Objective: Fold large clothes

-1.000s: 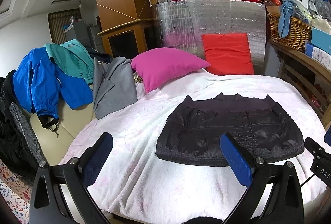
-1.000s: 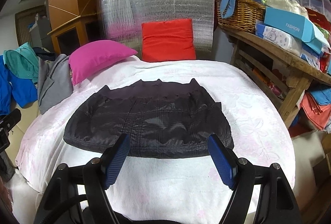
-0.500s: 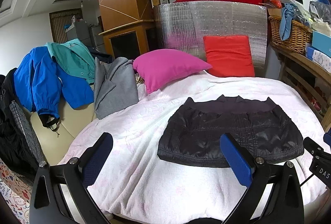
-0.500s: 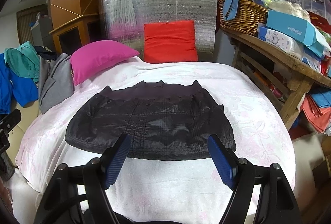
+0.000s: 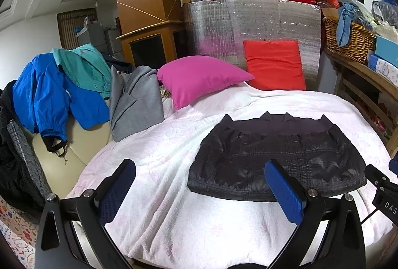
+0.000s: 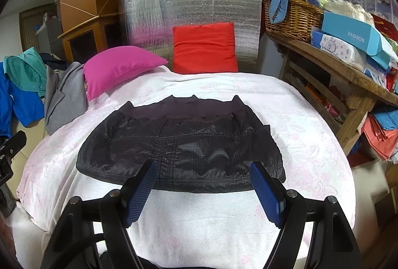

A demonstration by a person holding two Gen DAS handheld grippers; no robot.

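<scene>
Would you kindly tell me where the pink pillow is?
In both views the pink pillow lies at the bed's far left, between the grey garment and red cushion.

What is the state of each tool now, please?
Left tool: open, holding nothing, above the blanket.
Right tool: open, holding nothing, near the black jacket.

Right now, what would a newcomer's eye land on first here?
Probably the dark quilted garment, lying flat mid-bed on the pale pink blanket. Behind it a magenta pillow and a red cushion stand out against a silver foil panel. Both hand-held grippers hover open, empty.
</scene>
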